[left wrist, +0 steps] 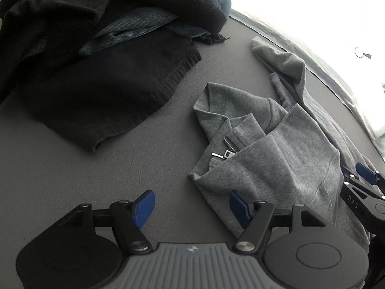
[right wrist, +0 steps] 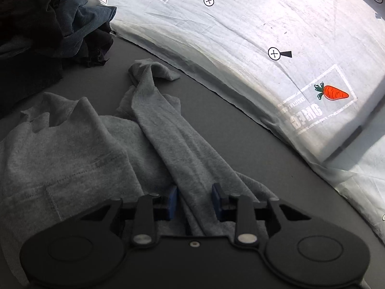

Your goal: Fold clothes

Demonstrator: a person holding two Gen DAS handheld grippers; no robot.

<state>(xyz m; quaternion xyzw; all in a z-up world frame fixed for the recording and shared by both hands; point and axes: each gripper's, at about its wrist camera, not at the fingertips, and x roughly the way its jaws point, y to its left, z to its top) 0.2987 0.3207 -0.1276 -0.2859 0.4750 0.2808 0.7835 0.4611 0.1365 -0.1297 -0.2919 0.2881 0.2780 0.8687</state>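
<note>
A grey zip-neck sweater (left wrist: 269, 149) lies crumpled on the grey table (left wrist: 72, 173), its metal zip pull showing near the collar. My left gripper (left wrist: 191, 208) is open at the sweater's near-left edge. Its right pad (left wrist: 238, 208) rests against the fabric, while the left one hovers over bare table. In the right wrist view one long sleeve (right wrist: 168, 130) of the sweater (right wrist: 60, 159) runs away from me. My right gripper (right wrist: 195, 202) is open and straddles that sleeve, a blue pad on each side. The right gripper (left wrist: 365, 178) also shows at the sweater's right side.
A pile of dark clothes (left wrist: 101, 77) with a blue-grey garment (left wrist: 134, 31) fills the far left of the table (right wrist: 240, 125). The same dark pile (right wrist: 43, 31) sits far left in the right wrist view. A white printed sheet (right wrist: 240, 43) with a carrot picture (right wrist: 333, 92) borders the far right.
</note>
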